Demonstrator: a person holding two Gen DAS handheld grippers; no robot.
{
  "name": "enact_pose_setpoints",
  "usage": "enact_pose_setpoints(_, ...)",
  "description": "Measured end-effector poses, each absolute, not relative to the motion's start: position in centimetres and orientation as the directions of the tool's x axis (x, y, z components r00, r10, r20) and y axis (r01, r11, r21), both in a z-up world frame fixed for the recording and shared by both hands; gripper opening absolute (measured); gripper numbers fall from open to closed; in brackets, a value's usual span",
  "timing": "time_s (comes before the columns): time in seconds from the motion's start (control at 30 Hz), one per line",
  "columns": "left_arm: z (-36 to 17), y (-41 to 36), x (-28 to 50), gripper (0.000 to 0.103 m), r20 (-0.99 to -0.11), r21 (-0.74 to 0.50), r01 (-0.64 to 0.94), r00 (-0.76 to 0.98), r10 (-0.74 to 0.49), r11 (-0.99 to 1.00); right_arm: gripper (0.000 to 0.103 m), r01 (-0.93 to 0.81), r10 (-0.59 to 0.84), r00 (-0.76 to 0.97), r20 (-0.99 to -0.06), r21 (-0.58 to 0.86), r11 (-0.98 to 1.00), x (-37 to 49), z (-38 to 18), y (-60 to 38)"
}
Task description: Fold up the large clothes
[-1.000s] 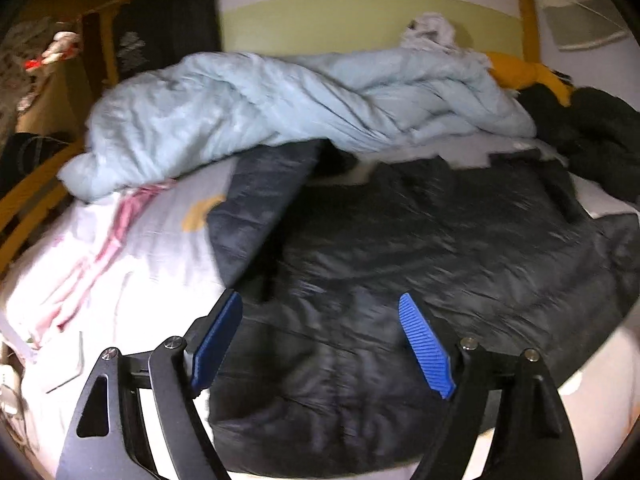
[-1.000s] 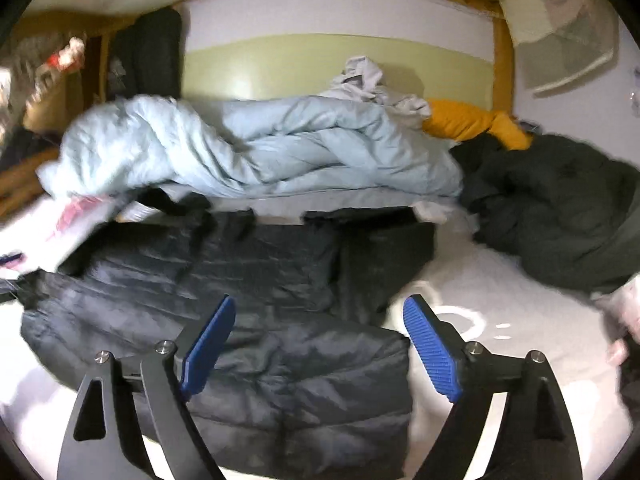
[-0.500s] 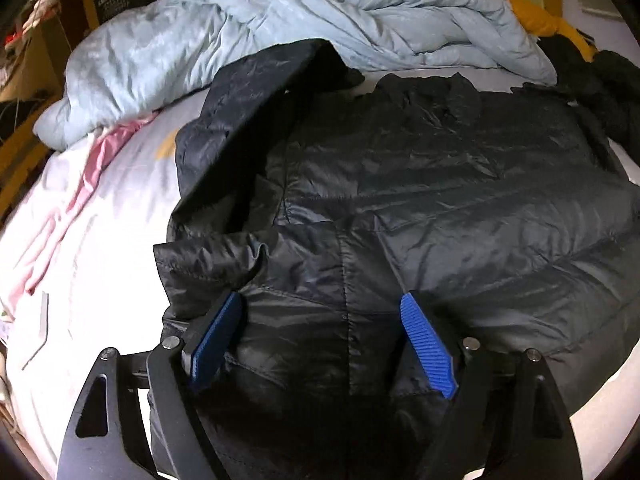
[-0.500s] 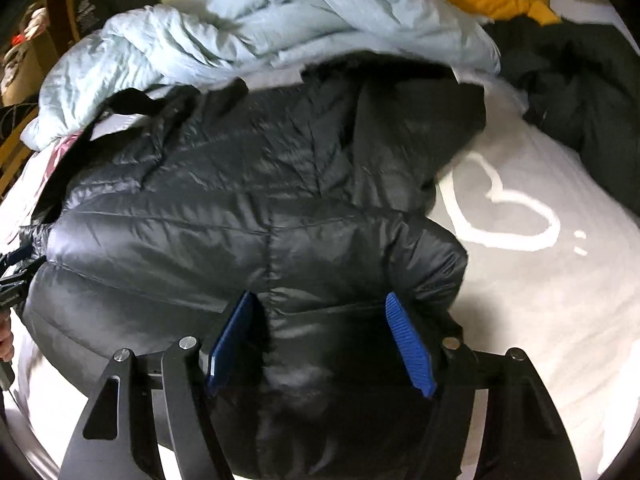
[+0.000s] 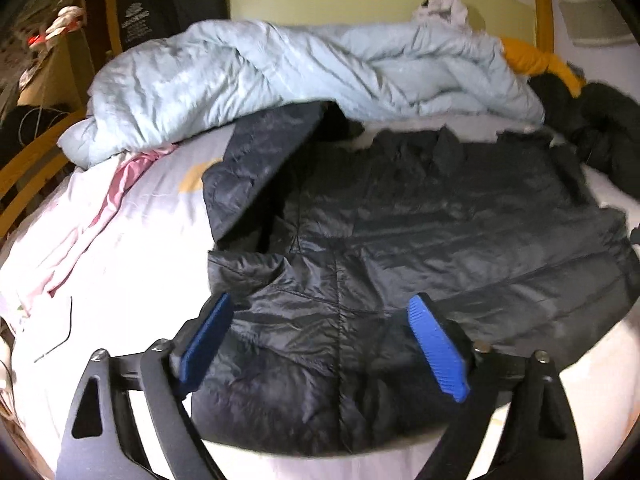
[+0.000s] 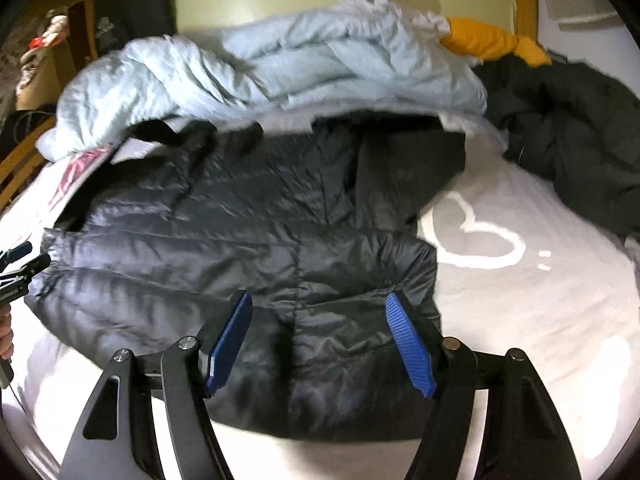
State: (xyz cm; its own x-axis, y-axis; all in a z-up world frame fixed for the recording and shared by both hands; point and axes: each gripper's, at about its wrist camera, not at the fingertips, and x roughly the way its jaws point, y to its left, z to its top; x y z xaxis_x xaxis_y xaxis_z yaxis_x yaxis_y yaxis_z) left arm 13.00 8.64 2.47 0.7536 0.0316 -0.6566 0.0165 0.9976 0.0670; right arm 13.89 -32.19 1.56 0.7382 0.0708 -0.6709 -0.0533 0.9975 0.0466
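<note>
A large black quilted puffer jacket point(image 5: 420, 232) lies spread flat on a white bed sheet point(image 5: 132, 248). It also shows in the right wrist view point(image 6: 224, 240). My left gripper point(image 5: 320, 340) is open over the jacket's near left hem, its blue pads on either side of the fabric. My right gripper point(image 6: 318, 340) is open over the jacket's near right hem. The left gripper's tip point(image 6: 16, 264) shows at the left edge of the right wrist view. One sleeve point(image 5: 256, 168) lies folded beside the body.
A rumpled pale blue duvet point(image 5: 280, 76) lies along the back of the bed. A dark green-black coat point(image 6: 568, 132) and an orange garment point(image 6: 488, 42) lie at the back right. Pink cloth point(image 5: 104, 208) lies at the left. Wooden bed rails point(image 5: 24, 184) border the left side.
Both grippers dipped close to the jacket's hem half a second ago and have now pulled back and up. Both stay open. The jacket lies much as before.
</note>
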Motion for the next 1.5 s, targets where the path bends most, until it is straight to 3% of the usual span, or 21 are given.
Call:
enact_pose_setpoints(0.07, 3.5, 8.7, 12.2, 0.101, -0.645, 0.041, 0.008, 0.764, 0.02, 0.999, 0.081, -0.071, 0.081, 0.763, -0.641, 0.042, 0.997, 12.6, 2.8, -31.9)
enact_pose_setpoints(0.23, 4.3, 8.2, 11.9, 0.103, -0.657, 0.022, 0.028, 0.754, -0.007, 0.999, 0.085, -0.103, 0.1, 0.793, -0.601, 0.029, 0.994, 10.4, 4.7, -31.5)
enact_pose_setpoints(0.47, 3.9, 8.5, 11.3, 0.103, -0.676, -0.006, 0.025, 0.737, -0.023, 1.0, 0.086, -0.078, 0.06, 0.793, -0.606, -0.003, 0.997, 9.9, 4.7, -31.6)
enact_pose_setpoints(0.8, 4.5, 9.4, 11.0, 0.103, -0.636, 0.023, 0.011, 0.771, 0.006, 1.0, 0.087, 0.003, 0.006, 0.8, -0.6, 0.013, 1.0, 10.8, 4.3, -33.5)
enact_pose_setpoints(1.0, 3.0, 10.5, 11.9, 0.103, -0.642, -0.008, -0.016, 0.767, 0.007, 1.0, 0.087, 0.079, -0.04, 0.744, -0.668, 0.029, 0.996, 12.7, 2.4, -36.4)
enact_pose_setpoints(1.13, 0.7, 12.0, 13.5, 0.103, -0.713, -0.031, -0.081, 0.7, 0.035, 0.996, 0.087, 0.053, 0.005, 0.619, -0.786, 0.048, 0.997, 14.7, -0.7, -37.8)
enact_pose_setpoints(1.27, -1.7, 13.8, 15.0, 0.102, -0.778, -0.029, -0.143, 0.624, 0.068, 0.989, 0.087, 0.012, 0.032, 0.574, -0.818, 0.048, 0.999, 15.3, -2.5, -37.8)
enact_pose_setpoints(1.37, -3.6, 15.3, 16.0, 0.102, -0.825, -0.096, -0.131, 0.565, -0.005, 0.987, 0.087, 0.002, 0.038, 0.55, -0.835, 0.047, 0.999, 15.7, -3.5, -37.6)
enact_pose_setpoints(1.5, -4.6, 16.8, 16.4, 0.101, -0.842, -0.227, -0.132, 0.525, -0.126, 0.965, 0.087, 0.007, 0.141, 0.517, -0.844, 0.169, 0.986, 16.0, -4.3, -37.8)
